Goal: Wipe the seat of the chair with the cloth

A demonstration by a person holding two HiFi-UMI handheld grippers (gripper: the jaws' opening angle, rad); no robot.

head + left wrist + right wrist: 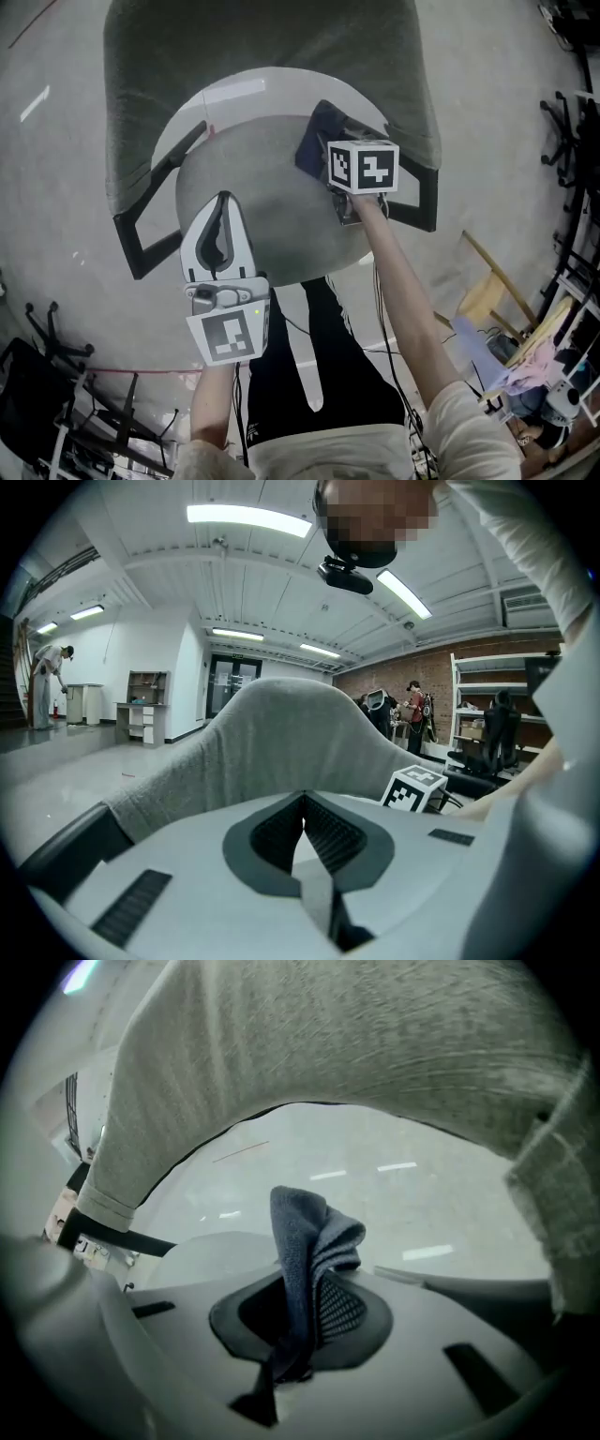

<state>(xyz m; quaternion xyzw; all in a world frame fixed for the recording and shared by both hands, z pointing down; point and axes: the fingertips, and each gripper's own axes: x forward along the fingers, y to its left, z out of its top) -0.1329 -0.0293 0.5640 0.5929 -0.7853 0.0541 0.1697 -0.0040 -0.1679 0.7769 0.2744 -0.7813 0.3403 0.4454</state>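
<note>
— Where is the cloth [315,142]?
— The dark blue cloth is at the back part of the chair seat [281,211], close under the grey backrest [262,47]. The jaws of the right gripper [303,1307] are closed on a fold of it.
— And the left gripper [222,212]?
— It is at the front left edge of the seat, jaws together, nothing between them.

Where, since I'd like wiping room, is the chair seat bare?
The seat is bare across its middle to the front edge. Crowded: rear right, where the right hand-held gripper holds the cloth, and front left, under the left hand-held gripper.
</note>
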